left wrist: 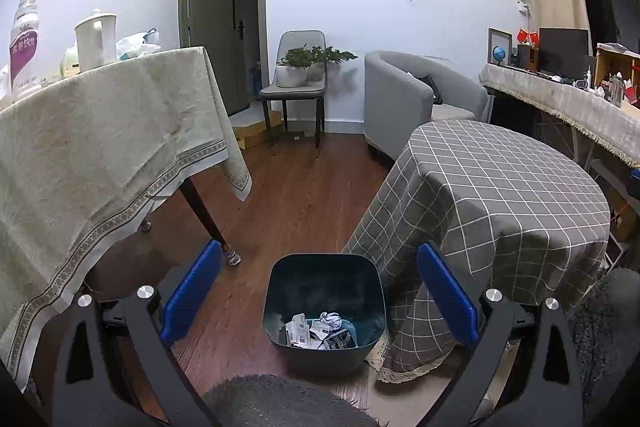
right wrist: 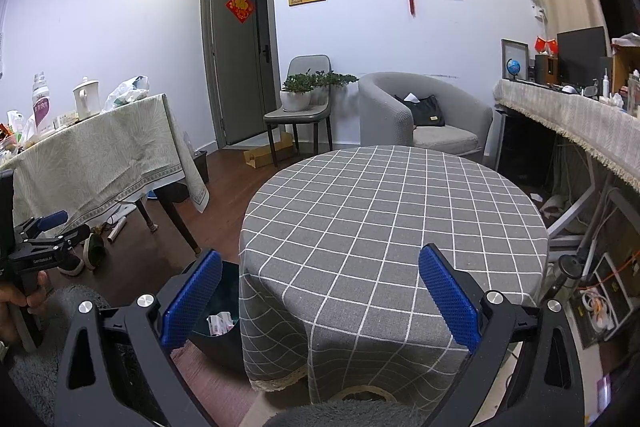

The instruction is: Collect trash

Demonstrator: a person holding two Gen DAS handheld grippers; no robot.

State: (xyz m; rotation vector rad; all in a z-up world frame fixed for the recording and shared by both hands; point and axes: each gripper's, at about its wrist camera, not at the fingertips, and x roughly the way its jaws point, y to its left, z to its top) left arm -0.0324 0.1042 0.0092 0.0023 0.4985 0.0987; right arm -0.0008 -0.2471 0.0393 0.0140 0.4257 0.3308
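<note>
Gaping wide, left gripper (left wrist: 320, 291) fingers (left wrist: 192, 291) empty, right gripper (right wrist: 320, 295) likewise

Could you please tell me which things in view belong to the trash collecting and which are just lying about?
Part of the job:
- trash bin on the floor
- crumpled paper and wrappers inside it
- left hand-held gripper, open
- right hand-held gripper, open

Just lying about:
- checked round table
- kettle
- potted plant
- black bag on the armchair
</note>
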